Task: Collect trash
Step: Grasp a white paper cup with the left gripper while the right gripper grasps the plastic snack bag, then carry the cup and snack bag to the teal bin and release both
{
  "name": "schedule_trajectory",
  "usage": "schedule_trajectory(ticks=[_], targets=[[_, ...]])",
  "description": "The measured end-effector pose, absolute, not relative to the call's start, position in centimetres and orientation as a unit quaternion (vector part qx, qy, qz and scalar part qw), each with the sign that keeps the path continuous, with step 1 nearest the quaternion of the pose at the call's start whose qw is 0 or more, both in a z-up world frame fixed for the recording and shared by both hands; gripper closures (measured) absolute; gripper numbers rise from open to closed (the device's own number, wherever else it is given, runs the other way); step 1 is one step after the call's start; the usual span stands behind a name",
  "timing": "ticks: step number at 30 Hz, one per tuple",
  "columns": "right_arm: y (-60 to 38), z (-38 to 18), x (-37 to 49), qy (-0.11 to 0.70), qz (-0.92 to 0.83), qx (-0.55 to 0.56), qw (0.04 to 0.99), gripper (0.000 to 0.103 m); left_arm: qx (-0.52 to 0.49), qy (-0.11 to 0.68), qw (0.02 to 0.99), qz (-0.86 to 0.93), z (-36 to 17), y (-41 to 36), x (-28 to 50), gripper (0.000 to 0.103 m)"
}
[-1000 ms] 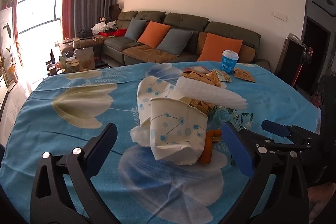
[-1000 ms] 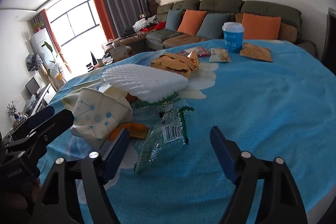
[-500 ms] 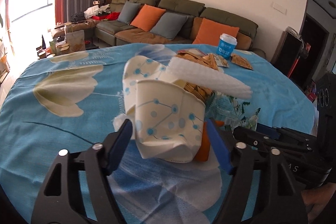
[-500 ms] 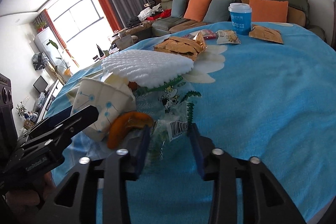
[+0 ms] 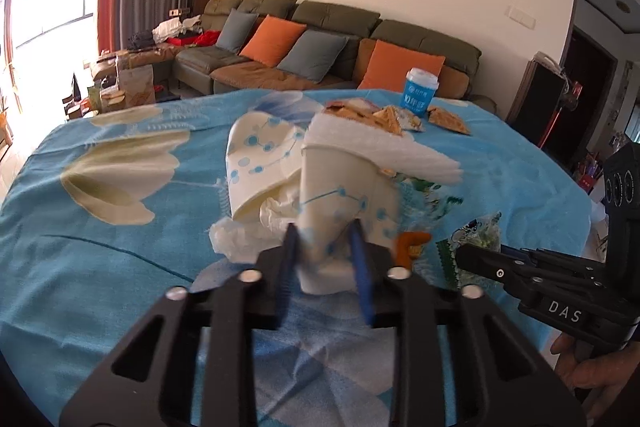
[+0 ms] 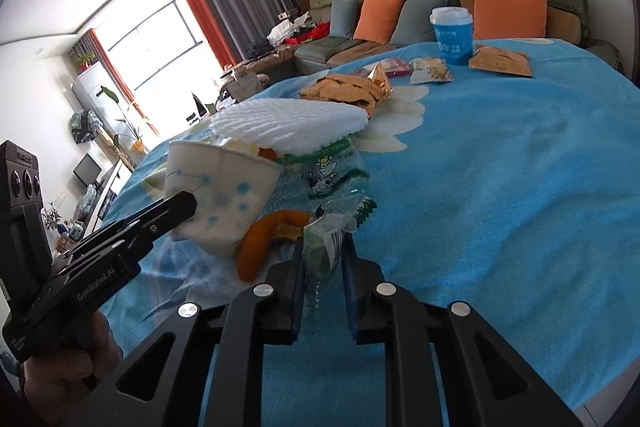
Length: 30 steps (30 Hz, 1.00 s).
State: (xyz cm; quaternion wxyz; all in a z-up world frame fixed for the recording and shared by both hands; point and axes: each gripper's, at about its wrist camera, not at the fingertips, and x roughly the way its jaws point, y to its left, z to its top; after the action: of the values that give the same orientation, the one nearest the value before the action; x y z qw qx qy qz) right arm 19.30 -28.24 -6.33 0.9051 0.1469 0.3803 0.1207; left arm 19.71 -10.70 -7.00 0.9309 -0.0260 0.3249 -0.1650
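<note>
My left gripper (image 5: pixel 322 241) is closing, and its blue pads squeeze a crumpled white paper cup with blue dots (image 5: pixel 340 195). A second such cup (image 5: pixel 256 163), a wad of tissue (image 5: pixel 248 235) and a white foam sheet (image 5: pixel 380 147) lie against it. My right gripper (image 6: pixel 323 251) is closing too, its pads pinching a clear, green-printed plastic wrapper (image 6: pixel 332 227). An orange peel (image 6: pixel 260 243) lies just left of that wrapper. In the right wrist view the left gripper (image 6: pixel 184 205) reaches the cup (image 6: pixel 220 187) from the left.
The table carries a blue flowered cloth (image 6: pixel 520 187). At its far side stand a blue takeaway cup (image 6: pixel 452 35) and several snack packets (image 6: pixel 500 61), with a torn brown packet (image 6: pixel 348 91) behind the foam sheet. A sofa lies beyond. A hand (image 5: pixel 580 367) holds the right gripper.
Both grippers went from wide open to nearly closed. The left one has crushed the paper cup between its pads. The right one has bunched up the plastic wrapper.
</note>
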Motion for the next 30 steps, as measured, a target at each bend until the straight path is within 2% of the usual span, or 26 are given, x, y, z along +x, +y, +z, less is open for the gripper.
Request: schedule_trajectory(ticks=[9,18,30], targets=[[-28.4,-5.2,17.9,0.368,0.113,0.143,0.912,0.089,-0.036,0.315,0.932,-0.177,-6.2,-10.2,18.1,0.085],[-27.0,-2.5,16.4,0.337,0.132,0.128,0.923,0.089,-0.055,0.256,0.951,-0.166,-2.2,-7.7,14.4,0.085],[-17.1,2.2,17.4,0.298,0.246,0.074,0.919,0.089,-0.105,0.202,0.972,-0.054,1.3,3.0,7.6,0.085]])
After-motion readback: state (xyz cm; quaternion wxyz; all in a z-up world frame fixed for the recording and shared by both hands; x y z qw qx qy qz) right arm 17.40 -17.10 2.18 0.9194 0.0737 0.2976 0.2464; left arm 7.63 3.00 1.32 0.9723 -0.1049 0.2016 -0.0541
